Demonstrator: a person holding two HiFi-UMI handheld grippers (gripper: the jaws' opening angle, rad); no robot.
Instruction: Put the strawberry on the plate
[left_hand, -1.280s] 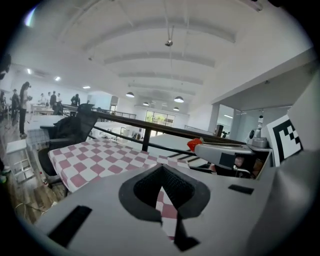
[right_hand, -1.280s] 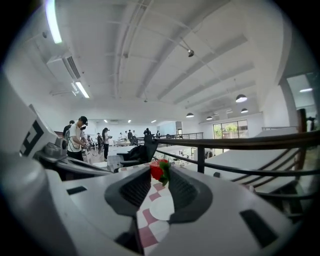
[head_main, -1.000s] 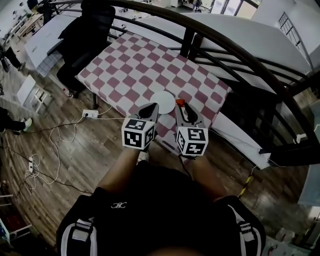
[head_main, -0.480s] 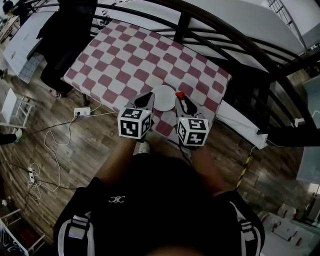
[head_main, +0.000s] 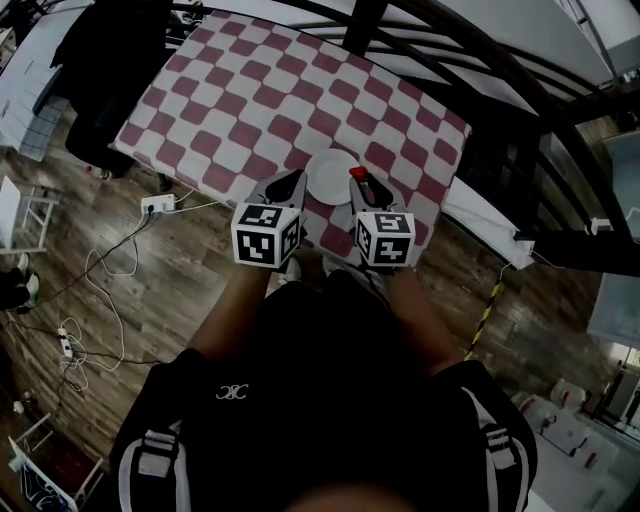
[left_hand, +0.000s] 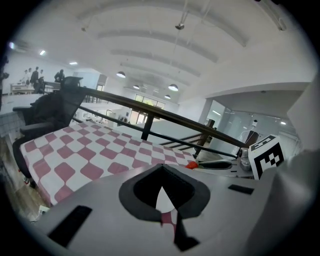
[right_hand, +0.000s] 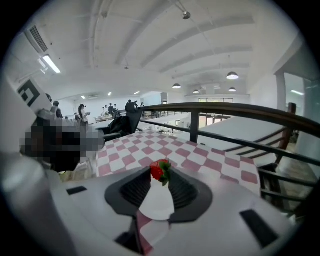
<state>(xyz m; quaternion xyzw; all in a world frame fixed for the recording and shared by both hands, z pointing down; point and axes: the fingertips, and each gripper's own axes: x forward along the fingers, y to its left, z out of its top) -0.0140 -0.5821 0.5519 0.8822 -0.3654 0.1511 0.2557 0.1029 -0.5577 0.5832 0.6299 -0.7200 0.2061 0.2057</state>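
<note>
**Strawberry pinched in the right tongs at the plate's edge**

Strawberry (right_hand: 157, 171) sits clamped at the very tips of the right tongs (right_hand: 160, 176), whose jaws stand partly apart around it. Its long axis runs roughly across the frame, red body left, green leaves right. In the head view it hangs at the right rim of the white plate (head_main: 328, 178) on the checkered desk (head_main: 250, 90). The left tongs (left_hand: 160, 174) have their tips together, holding nothing.

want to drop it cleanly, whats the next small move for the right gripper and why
Probably ease the right gripper a little further over the plate and lower it before opening. Its jaws grip the strawberry, which in the head view sits only at the plate's right edge, so letting go here might miss.
</note>
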